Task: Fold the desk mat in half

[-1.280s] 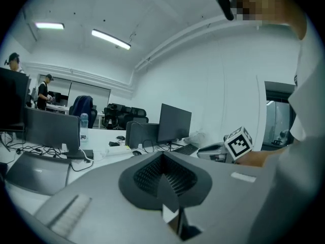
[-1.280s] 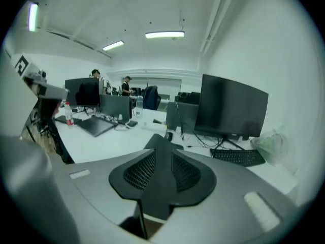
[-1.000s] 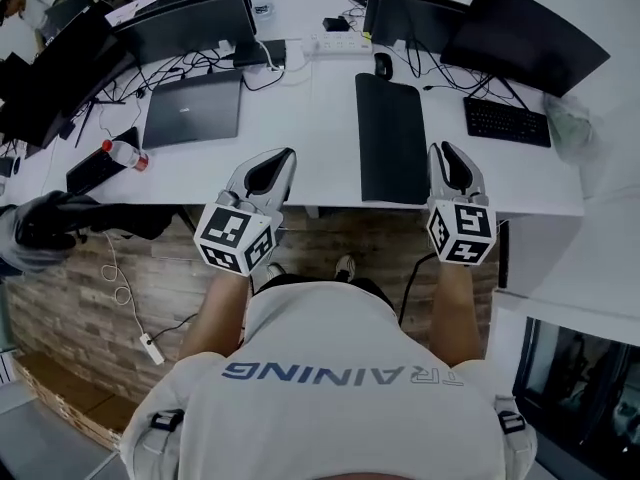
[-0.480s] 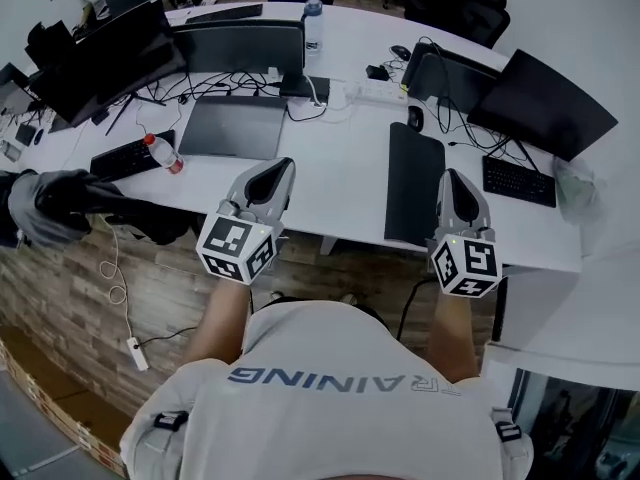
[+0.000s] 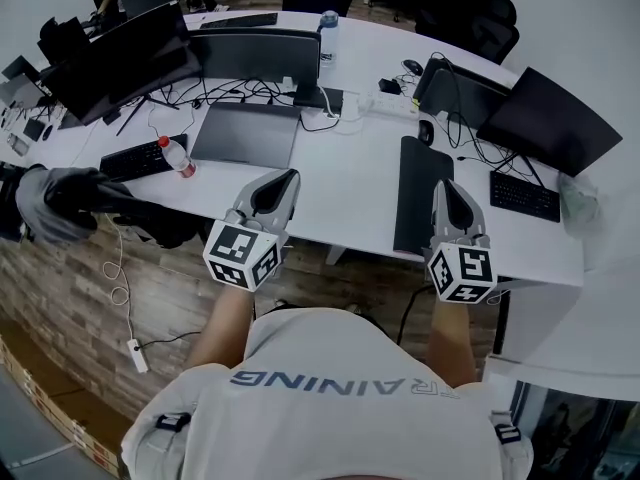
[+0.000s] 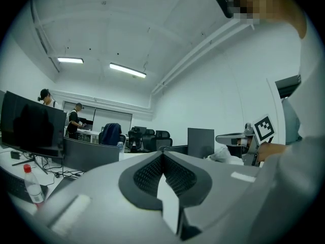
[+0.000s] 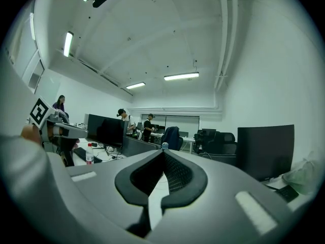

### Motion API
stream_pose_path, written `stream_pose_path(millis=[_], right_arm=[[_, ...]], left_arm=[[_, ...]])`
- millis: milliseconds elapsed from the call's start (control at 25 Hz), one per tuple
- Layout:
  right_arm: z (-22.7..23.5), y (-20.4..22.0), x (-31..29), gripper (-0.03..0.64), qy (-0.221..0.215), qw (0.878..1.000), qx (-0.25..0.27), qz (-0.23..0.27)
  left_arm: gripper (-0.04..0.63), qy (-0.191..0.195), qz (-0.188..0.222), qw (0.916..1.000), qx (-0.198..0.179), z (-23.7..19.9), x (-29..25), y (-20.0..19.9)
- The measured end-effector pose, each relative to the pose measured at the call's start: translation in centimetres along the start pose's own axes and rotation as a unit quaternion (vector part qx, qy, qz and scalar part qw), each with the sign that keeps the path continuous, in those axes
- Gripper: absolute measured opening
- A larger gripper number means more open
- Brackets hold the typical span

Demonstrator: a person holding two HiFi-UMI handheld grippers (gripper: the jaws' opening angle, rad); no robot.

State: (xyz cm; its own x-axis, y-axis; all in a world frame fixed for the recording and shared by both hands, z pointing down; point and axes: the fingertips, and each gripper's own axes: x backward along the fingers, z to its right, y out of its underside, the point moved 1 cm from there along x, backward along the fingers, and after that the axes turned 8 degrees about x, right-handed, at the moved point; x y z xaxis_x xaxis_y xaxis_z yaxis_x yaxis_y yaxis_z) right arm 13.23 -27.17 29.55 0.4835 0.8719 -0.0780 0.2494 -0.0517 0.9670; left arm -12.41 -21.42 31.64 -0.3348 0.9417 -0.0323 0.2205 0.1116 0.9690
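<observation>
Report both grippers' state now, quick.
Left gripper: shut, holding nothing.
Right gripper: shut, holding nothing.

A long white desk (image 5: 350,183) is set over a brick-patterned floor (image 5: 90,298). Black office chairs (image 5: 470,13) are ranged behind it. White walls (image 7: 264,85) and ceiling (image 7: 152,29) are lit by strip lights (image 6: 127,70).

The left hand-held gripper (image 6: 163,154) is pointing level, jaws meeting at the tips, nothing between; a red-capped bottle (image 6: 32,185) is standing at its left.
</observation>
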Motion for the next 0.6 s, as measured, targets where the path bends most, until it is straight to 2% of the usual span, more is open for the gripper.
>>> stream_pose_path(millis=[600], right_arm=[[0.2,1.8,-0.5,0.015,-0.006,1.000,-0.008,-0.013]], left_arm=[[-0.002,0.008,-0.018,0.9998,0.004,0.2,-0.5,0.9]])
